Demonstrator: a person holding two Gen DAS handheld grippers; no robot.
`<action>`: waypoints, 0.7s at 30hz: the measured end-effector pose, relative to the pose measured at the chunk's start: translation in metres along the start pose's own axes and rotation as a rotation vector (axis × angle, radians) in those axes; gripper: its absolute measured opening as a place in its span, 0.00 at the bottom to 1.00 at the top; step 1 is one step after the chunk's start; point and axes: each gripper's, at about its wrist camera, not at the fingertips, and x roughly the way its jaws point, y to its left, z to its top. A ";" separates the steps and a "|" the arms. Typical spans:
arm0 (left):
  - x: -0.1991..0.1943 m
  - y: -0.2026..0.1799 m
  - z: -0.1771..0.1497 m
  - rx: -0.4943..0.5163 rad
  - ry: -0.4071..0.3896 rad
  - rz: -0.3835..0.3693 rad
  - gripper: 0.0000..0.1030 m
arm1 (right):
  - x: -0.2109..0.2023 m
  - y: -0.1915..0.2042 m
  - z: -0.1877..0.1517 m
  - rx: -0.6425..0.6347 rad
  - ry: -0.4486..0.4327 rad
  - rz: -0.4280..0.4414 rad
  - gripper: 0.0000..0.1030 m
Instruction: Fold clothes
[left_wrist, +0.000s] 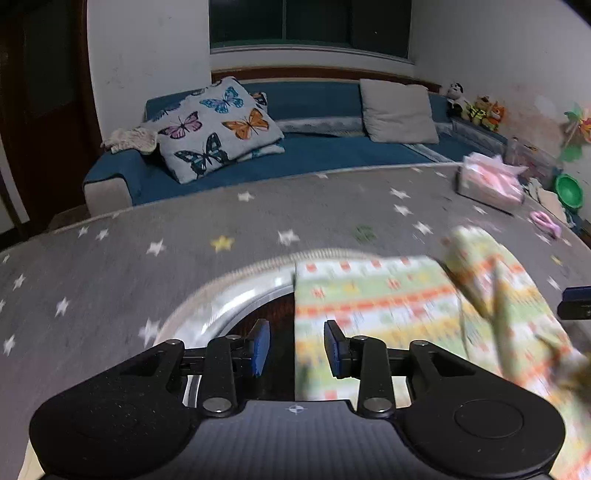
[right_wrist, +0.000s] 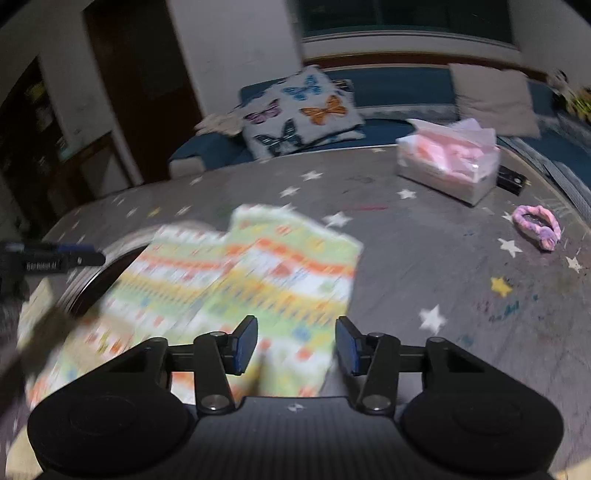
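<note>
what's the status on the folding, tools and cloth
Left tool open, nothing gripped. Right tool open over the patterned cloth. Cloth lies partly folded on the star-print table. Tissue pack and pink headband lie clear of it.

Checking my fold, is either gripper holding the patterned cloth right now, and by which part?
Neither. The left gripper and right gripper stand open above the patterned cloth, pads apart.

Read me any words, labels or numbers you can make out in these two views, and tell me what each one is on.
White lettering on the left gripper, seen at the left edge of the right wrist view: too blurred to read.
Tissue pack: no print readable.
Patterned garment: pattern only, no words.
</note>
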 end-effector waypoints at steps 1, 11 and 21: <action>0.008 0.000 0.003 -0.001 -0.001 0.008 0.35 | 0.006 -0.005 0.005 0.016 -0.004 -0.007 0.42; 0.058 0.001 0.010 -0.037 0.041 0.002 0.35 | 0.061 -0.037 0.030 0.153 -0.022 -0.040 0.34; 0.060 -0.004 0.009 0.002 -0.021 0.039 0.02 | 0.071 -0.021 0.037 0.109 -0.044 -0.064 0.03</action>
